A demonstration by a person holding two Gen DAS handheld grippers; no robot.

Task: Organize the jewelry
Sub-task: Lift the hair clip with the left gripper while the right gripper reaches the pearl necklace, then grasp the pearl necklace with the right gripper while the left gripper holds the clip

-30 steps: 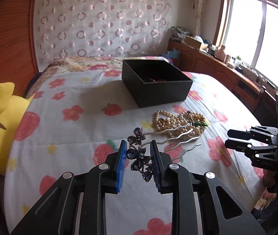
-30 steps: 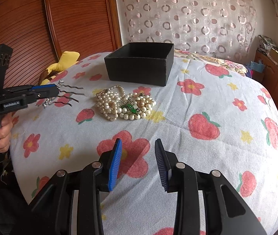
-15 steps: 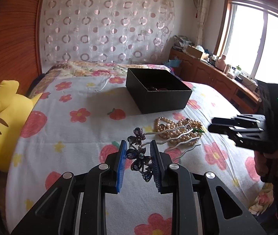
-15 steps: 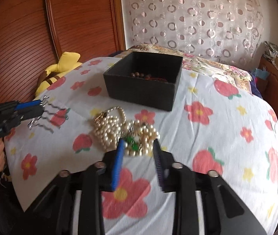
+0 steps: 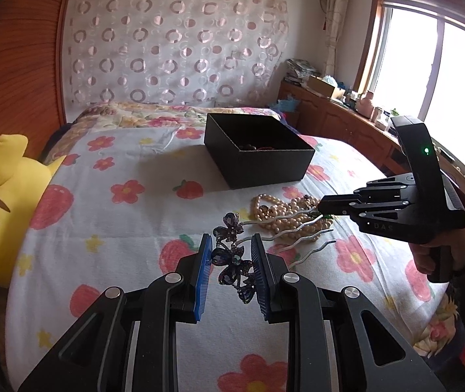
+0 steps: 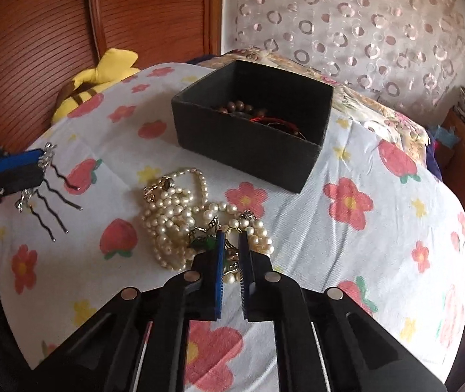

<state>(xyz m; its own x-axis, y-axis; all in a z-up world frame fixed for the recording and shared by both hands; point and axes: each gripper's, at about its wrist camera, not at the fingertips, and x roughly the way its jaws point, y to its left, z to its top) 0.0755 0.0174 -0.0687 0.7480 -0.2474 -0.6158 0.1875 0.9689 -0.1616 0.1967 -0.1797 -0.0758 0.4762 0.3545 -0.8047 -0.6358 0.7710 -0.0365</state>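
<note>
- The left gripper (image 5: 231, 269) holds purple flower hairpins (image 5: 232, 261) between its jaws, their wavy prongs reaching forward above the bed (image 5: 108, 215).
- The right gripper (image 6: 231, 261) has its jaws narrow, closed around part of the pearl necklaces (image 6: 173, 219), which lie heaped on the flowered bedspread.
- The heap lies just in front of the black box (image 6: 249, 140), apart from it.
- The open box holds brown beads (image 6: 235, 107) and a red cord.
- A yellow plush toy (image 5: 0, 202) lies at the bed's edge by the wooden headboard.
</note>
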